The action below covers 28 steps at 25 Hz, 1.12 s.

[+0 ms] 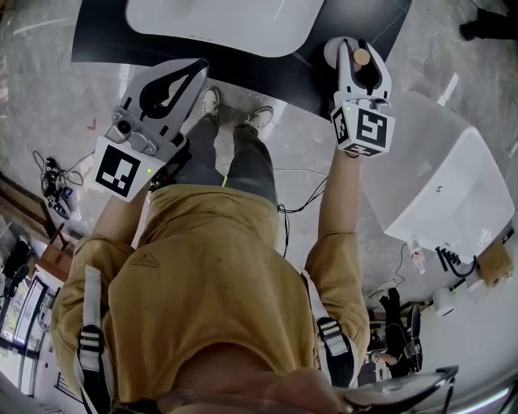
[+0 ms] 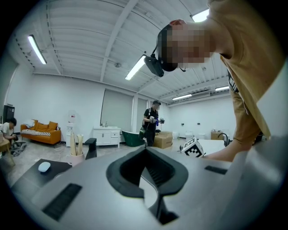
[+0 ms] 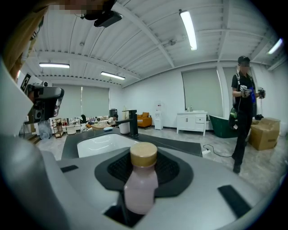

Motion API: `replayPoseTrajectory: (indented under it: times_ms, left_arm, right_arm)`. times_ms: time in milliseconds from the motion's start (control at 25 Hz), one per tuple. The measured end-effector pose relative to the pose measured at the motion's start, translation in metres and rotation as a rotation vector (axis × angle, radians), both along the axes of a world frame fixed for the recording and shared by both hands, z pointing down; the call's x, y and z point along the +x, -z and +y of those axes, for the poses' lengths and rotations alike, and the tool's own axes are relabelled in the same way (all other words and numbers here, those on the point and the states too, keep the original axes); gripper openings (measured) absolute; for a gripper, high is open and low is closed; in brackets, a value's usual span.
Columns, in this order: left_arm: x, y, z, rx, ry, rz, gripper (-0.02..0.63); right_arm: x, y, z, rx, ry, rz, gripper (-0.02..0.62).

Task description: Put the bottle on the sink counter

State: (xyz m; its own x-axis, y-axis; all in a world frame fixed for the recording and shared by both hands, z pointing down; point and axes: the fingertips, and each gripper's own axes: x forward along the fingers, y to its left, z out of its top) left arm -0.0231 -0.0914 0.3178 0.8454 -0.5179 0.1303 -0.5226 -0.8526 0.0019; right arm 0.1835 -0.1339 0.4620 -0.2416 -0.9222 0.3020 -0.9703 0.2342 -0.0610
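Sink counter (image 3: 182, 144) strip right of basin (image 3: 101, 144) lies open; faucet (image 3: 133, 123) blocks the basin's far side.

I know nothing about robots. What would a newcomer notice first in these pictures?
First comes the pale pink bottle with a tan cap, clamped upright between the jaws of the right gripper. Just ahead of it lies a white sink basin set in a dark counter. The left gripper, in the person's other hand, carries nothing, and its jaws are together.
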Motion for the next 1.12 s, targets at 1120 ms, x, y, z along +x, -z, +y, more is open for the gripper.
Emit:
replayPoseTrajectory:
  times_ms: [1120]
  left_arm:
    - [-0.001, -0.009, -0.007, -0.032, 0.017, -0.008, 0.002]
  right_arm:
    - [0.001, -0.017, 0.003, -0.017, -0.002, -0.009, 0.118]
